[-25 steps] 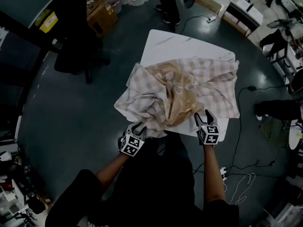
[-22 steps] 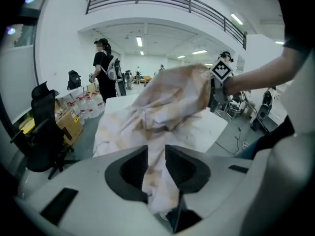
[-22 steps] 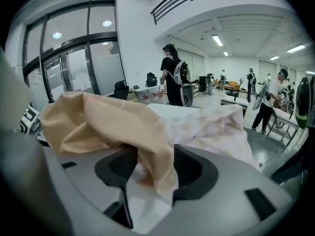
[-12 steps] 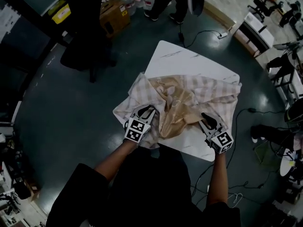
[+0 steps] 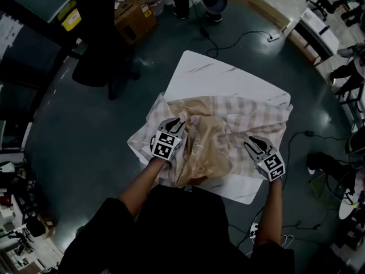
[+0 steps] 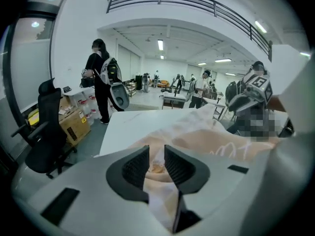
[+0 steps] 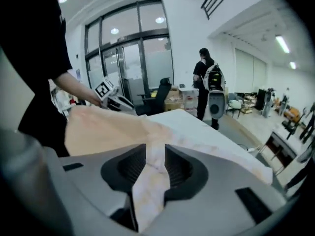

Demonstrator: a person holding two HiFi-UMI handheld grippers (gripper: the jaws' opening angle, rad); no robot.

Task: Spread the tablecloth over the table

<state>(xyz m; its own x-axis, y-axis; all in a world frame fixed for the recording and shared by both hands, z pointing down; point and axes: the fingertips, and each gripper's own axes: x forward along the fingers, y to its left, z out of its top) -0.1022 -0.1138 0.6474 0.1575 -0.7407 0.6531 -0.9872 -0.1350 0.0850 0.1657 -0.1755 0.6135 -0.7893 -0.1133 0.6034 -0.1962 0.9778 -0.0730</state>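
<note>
Two grips | left gripper (image 5: 178, 123), right gripper (image 5: 255, 143) fingers pinch tablecloth (image 5: 239, 124) (right's just closed) | long axis left-right

Head view dim, corners black; the white table (image 5: 228, 81) stands brightest. Gripper views bright under ceiling strips (image 6: 160, 44), fisheye-bent at the edges, near foreground soft.

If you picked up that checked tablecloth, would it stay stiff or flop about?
Probably floppy: the tablecloth lies in crumpled folds and hangs limp over the table edge. Likely light, since the folds look thin. It may slide easily on that smooth top.
</note>
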